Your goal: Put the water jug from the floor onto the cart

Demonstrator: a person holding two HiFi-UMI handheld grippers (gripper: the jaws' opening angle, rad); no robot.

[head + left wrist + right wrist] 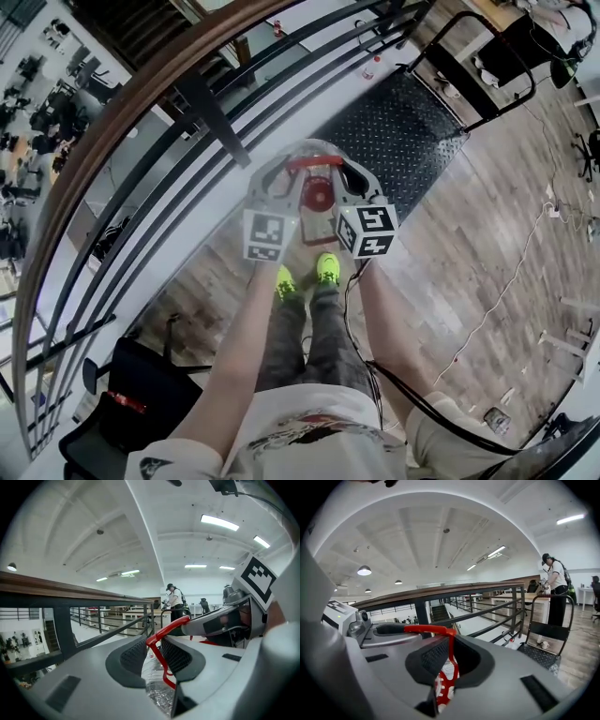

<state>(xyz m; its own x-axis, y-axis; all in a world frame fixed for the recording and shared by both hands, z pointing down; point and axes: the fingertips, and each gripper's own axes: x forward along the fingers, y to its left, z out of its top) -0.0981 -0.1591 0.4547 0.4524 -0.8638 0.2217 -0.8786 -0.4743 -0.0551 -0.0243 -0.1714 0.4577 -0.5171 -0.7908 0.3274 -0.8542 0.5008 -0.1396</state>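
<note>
L gripper (152,657) & R gripper (448,662) both clamp the red carry handle (314,162) of the clear plastic water jug (319,197). Black checker-plate cart (398,127) lies at 1 o'clock.

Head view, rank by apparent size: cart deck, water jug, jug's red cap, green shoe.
1. cart deck
2. water jug, though it is nearer the camera
3. red cap and green shoe look alike; not ranked
</note>
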